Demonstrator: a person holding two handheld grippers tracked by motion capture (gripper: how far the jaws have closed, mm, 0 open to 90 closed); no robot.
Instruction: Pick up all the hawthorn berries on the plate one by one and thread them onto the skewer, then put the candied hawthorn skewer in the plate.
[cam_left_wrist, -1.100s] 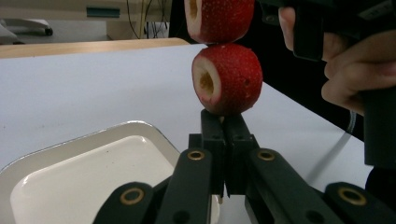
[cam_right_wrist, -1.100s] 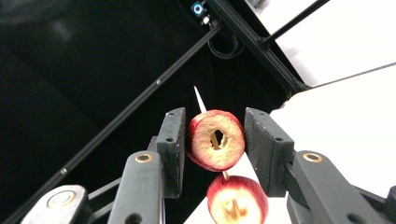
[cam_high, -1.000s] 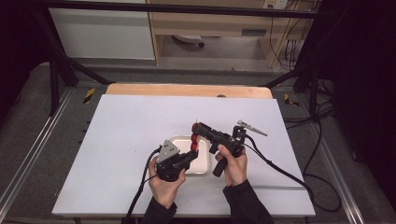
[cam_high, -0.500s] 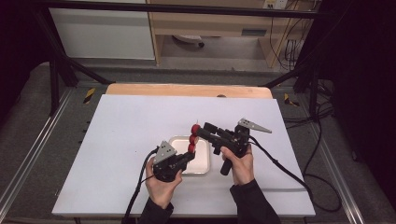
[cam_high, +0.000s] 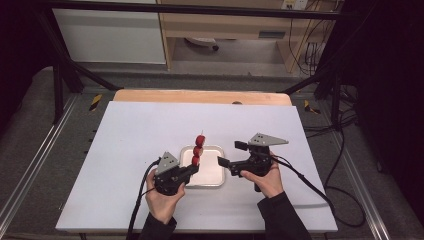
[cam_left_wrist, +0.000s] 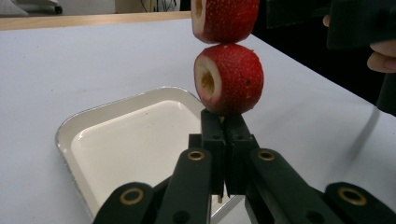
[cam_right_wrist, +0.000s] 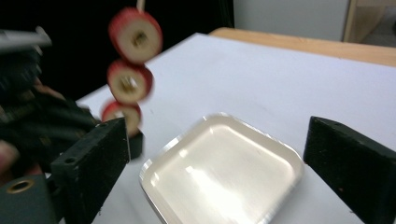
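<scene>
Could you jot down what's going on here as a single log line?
left tool: shut on skewer of three strawberry pieces, upright over tray | right tool: just opened, nothing between jaws, beside tray

The left gripper has its black jaws pressed together just below the lower strawberry slice, with a second slice stacked directly above it. The white tray lies behind the jaws.
</scene>
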